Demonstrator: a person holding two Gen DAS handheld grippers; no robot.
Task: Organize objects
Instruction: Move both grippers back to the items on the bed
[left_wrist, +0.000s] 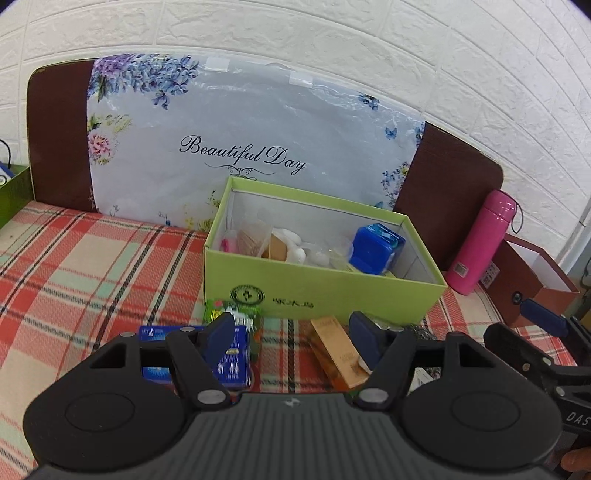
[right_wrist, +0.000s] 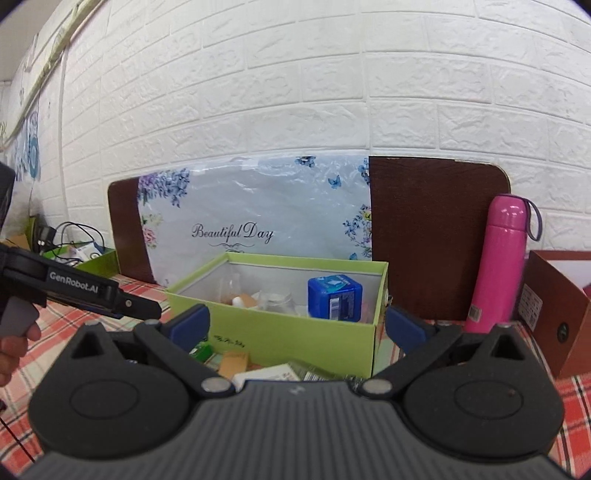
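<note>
From your left wrist view, your left gripper (left_wrist: 291, 336) hangs low over the plaid tablecloth (left_wrist: 74, 266) with its fingers spread and nothing between them. One green box (left_wrist: 321, 291) stands open just ahead, holding one blue cube container (left_wrist: 376, 249) at its right end and a cluster of small white and tan items at its left (too jumbled to count). Three loose packages lie on the cloth in front of the box: one blue packet (left_wrist: 232, 365) behind the left finger, one green packet (left_wrist: 221, 308) touching the box's front wall, and one tan carton (left_wrist: 340, 350) beside the right finger. One pink bottle (left_wrist: 480, 243) leans right of the box, next to one brown box (left_wrist: 535, 280). From your right wrist view, your right gripper (right_wrist: 295, 328) is likewise spread and empty, facing the same green box (right_wrist: 295, 332); the blue cube container (right_wrist: 334, 297) shows inside. The pink bottle (right_wrist: 498, 266) stands upright at right, the floral placemat (right_wrist: 255, 221) is propped behind, and your left gripper (right_wrist: 85, 288) intrudes from the left.
</note>
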